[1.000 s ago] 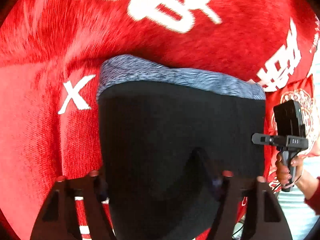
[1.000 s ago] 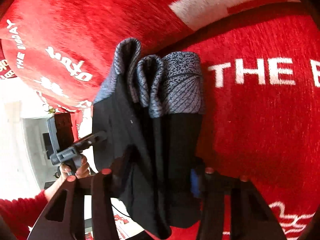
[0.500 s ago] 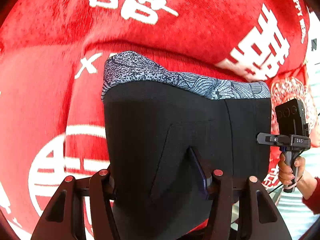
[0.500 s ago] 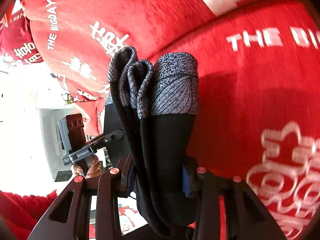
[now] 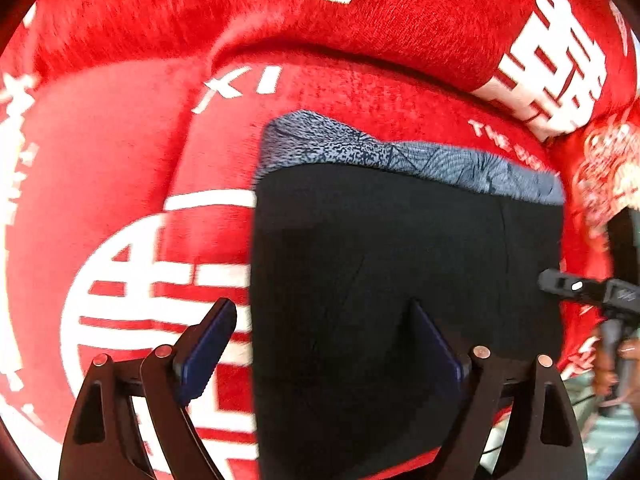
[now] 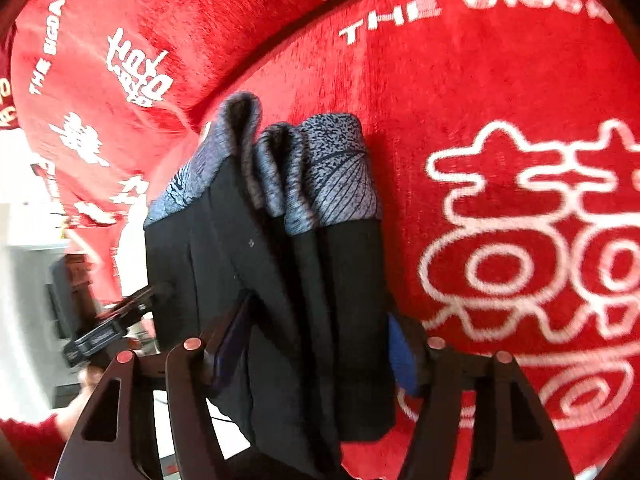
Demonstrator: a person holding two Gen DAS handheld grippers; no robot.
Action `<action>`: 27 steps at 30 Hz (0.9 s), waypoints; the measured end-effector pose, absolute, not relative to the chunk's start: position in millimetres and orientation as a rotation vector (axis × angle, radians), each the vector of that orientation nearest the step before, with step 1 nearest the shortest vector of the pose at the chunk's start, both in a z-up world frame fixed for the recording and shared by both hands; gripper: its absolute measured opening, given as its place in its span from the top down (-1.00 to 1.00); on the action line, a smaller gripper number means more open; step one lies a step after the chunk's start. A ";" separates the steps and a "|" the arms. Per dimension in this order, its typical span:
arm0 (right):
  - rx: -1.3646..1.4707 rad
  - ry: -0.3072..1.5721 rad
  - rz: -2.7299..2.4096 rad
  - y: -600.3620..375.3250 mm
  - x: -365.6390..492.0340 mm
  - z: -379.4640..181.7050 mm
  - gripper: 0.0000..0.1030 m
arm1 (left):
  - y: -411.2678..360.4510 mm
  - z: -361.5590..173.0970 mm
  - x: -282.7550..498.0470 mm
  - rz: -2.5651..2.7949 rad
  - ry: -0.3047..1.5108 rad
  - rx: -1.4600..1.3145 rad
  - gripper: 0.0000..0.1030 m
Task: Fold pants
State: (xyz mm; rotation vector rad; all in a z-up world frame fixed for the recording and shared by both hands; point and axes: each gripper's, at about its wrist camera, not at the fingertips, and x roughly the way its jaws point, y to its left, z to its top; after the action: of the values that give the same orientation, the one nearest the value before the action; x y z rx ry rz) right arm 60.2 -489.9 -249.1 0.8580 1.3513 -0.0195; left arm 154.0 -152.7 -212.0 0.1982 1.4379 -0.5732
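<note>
The left gripper [image 5: 324, 340] has its jaws spread wide: the left pad stands clear over the red cover, off the cloth, and the right pad lies against or behind the black fabric, so nothing is pinched there as far as I can see. The right gripper [image 6: 316, 344] has its jaws closed on a thick bunch of the pants [image 6: 280, 264], several black layers stacked edge-on between the pads. Outward from the jaws, the pants hang as a folded black panel with the grey patterned waistband [image 5: 404, 156] at the far end; in the right wrist view that band shows as three or four rolled layers side by side. Behind them is a red cover [image 5: 120, 168] with white lettering, seemingly a sofa or bed; whether the waistband touches it I cannot tell. My judgement is that the folding is mostly done and the step in hand is carrying or lowering the bundle. The next move calls for setting it down flat without letting the layers splay, the left jaws either retaking an edge or staying clear. No containers are in view.
</note>
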 end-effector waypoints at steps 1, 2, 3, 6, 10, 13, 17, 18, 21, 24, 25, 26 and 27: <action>0.815 1.370 -0.063 -485.3 58.1 -240.6 -0.35 | -152.3 -207.1 150.7 -0.556 1.425 0.237 -0.73; 0.759 1.396 -0.122 -479.5 54.7 -230.0 -0.44 | -151.3 -202.0 147.0 -0.541 1.414 0.267 -0.73; 0.738 1.401 -0.146 -477.6 53.3 -222.7 -0.52 | -150.3 -194.9 141.6 -0.526 1.399 0.295 -0.73; 0.704 1.389 -0.191 -464.1 44.7 -196.8 -0.56 | -147.2 -170.8 123.6 -0.511 1.372 0.330 -0.85; 0.662 1.376 -0.228 -439.4 29.4 -164.5 -0.60 | -148.6 -147.3 102.5 -0.502 1.361 0.371 -1.00; 0.611 1.363 -0.260 -421.2 27.3 -147.1 -0.67 | -149.8 -135.7 87.8 -0.484 1.380 0.393 -1.00; 0.534 1.311 -0.292 -399.3 21.5 -117.7 -0.99 | -153.5 -123.4 74.0 -0.444 1.404 0.424 -1.00; 0.522 1.306 -0.299 -397.9 19.3 -112.7 -0.99 | -154.6 -119.4 72.8 -0.431 1.398 0.435 -1.00; 0.489 1.335 -0.335 -389.1 23.3 -104.2 -1.00 | -150.9 -105.9 67.0 -0.398 1.386 0.441 -1.00; 0.514 1.372 -0.339 -385.7 21.3 -98.9 -0.99 | -149.2 -96.2 63.2 -0.383 1.373 0.457 -1.00; 0.521 1.378 -0.345 -384.7 21.1 -96.8 -0.99 | -149.3 -93.1 62.3 -0.375 1.360 0.469 -1.00; 0.521 1.386 -0.353 -383.8 21.5 -94.8 -0.99 | -149.2 -90.4 61.9 -0.366 1.350 0.479 -1.00; 0.517 1.390 -0.357 -383.3 21.9 -92.1 -1.00 | -148.5 -87.6 61.7 -0.361 1.345 0.483 -1.00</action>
State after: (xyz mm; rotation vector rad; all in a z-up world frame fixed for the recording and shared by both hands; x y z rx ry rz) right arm 21.9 -383.3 -92.1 0.5171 1.3898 -0.3570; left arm 61.7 -148.5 -87.6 0.4827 1.3448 -0.3610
